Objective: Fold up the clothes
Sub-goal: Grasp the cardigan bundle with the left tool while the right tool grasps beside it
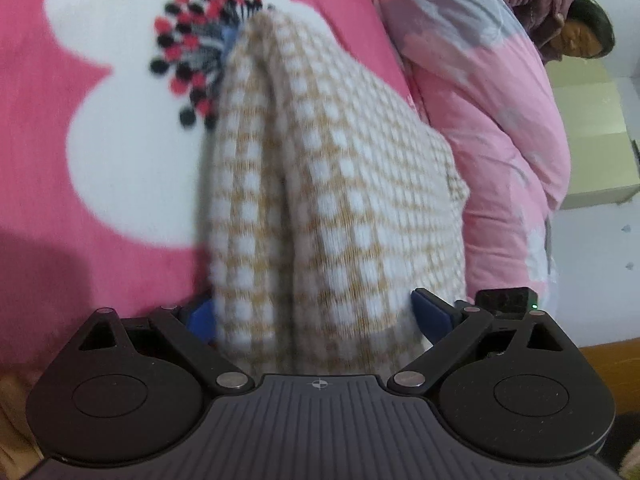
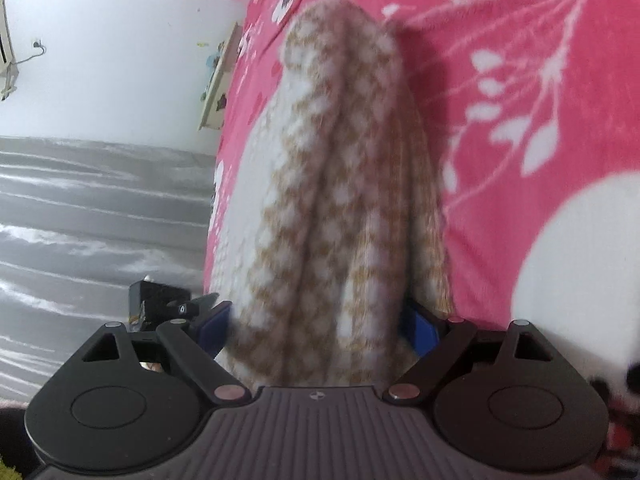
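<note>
Knitted and checked, the sweater (image 1: 320,184) ran lengthwise straight ahead of both grippers over the blanket (image 1: 60,168). My left gripper (image 1: 316,316) and right gripper (image 2: 320,324) each straddled a thick fold of the sweater with jaws wide apart, neither clamping it.

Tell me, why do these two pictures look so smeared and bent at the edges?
Left wrist view: the checked knit garment and flowered pink blanket are motion-blurred, and the fisheye lens curves the edges. Right wrist view: the same garment is softer still, throwing a shadow on the blanket; the gripper body stays sharp.
</note>
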The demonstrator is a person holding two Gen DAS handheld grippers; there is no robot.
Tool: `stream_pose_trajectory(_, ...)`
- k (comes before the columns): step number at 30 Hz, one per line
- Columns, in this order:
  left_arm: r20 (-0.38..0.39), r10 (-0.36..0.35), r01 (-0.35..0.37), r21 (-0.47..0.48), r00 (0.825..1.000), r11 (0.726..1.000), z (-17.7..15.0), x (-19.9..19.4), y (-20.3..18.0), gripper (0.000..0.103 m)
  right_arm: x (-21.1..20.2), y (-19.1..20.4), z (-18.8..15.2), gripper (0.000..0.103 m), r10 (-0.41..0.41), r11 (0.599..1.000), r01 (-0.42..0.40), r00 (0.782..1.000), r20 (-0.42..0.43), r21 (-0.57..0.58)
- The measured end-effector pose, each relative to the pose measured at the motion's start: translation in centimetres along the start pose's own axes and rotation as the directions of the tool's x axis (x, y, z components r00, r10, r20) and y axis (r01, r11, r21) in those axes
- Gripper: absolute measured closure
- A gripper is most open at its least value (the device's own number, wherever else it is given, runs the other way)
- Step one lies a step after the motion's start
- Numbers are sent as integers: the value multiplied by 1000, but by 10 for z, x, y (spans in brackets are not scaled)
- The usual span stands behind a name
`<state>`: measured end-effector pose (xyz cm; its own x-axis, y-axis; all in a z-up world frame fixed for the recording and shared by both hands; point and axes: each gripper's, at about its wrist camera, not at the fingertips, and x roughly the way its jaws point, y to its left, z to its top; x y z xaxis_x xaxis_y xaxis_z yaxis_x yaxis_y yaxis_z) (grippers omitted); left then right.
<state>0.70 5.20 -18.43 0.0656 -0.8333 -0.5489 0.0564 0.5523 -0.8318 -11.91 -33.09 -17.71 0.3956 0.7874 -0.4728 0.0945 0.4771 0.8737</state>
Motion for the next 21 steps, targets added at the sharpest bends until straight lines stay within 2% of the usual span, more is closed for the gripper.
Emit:
stream_pose_trajectory(3, -13, -9, 9, -2, 1000, 1000, 2, 0, 4, 5, 5, 2, 14, 14, -5, 1000, 5, 1000, 24, 10)
stream_pose_trajectory(7, 5, 16, -16, 20, 1000, 1000, 5, 5, 1, 1, 16, 1, 38, 14, -2, 999, -1, 997, 74, 50)
stream_pose_trajectory(12, 41, 38, -40, 29, 998, 999, -6, 3, -4, 1, 28, 16, 24, 11, -28, 999, 28, 1000, -7, -40)
stream_pose_trajectory(15, 41, 30, -31, 24, 999, 999, -9, 0, -4, 2, 28, 15, 13, 13, -6, 1000, 6, 1000, -24, -10)
stream_pose_trajectory(18, 42, 48, -49, 20, 998, 999, -6, 4, -7, 3, 34, 21, 22, 21, -34, 999, 35, 999, -25, 7)
stream_pose_trajectory(21, 48, 72, -75, 48, 996, 996, -4, 5, -22, 6, 35, 40, 24, 35, -96, 994, 95, 995, -17, -51)
